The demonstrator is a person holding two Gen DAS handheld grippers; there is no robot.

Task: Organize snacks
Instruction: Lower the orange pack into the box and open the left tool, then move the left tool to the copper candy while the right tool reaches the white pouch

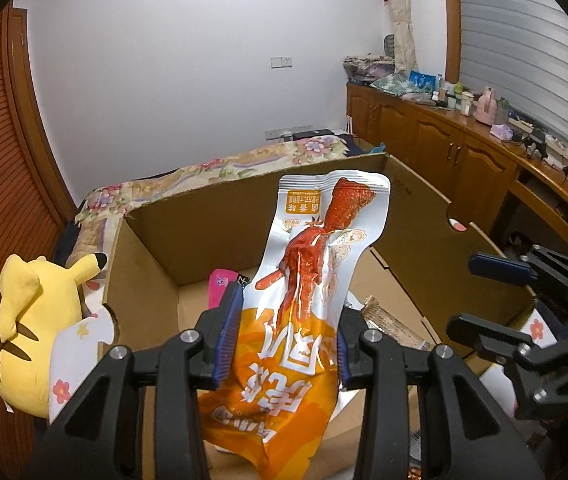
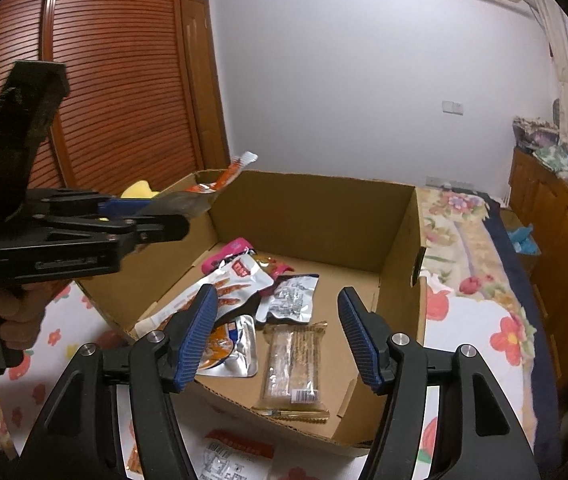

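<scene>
The cardboard box (image 2: pixel 307 208) lies open on the flowered bedspread (image 2: pixel 471 288), one box in all, its near wall low and its far wall tall. The left gripper (image 1: pixel 284 340) holds the orange and white snack pouch (image 1: pixel 303 280) over the box's left side; its blue pads pinch the pouch's lower half from both sides, and the upper half stands free above the fingers. The right gripper (image 2: pixel 280 336) hovers over the near edge of the box with its jaws apart and nothing between them.

Risks, largest first. The pouch is slick foil held only by its edges, so it may slide out and land on the bedspread left of the box if the pads let go before it is past the left wall. Inside, a release from this height may drop it across the packets already there and leave a heap rather than order. The two grippers are near each other, and a reach by the right one could knock the left.

Counted: one box; one pouch held; about six packets on the box floor, among them a clear wafer bar (image 2: pixel 291 364), a pink pouch (image 2: pixel 228 256) and a silver-grey sachet (image 2: pixel 289 298), though overlaps make this uncertain; one packet (image 2: pixel 228 456) lies outside, near the front wall; one yellow plush toy (image 1: pixel 32 332) sits left of the box.
</scene>
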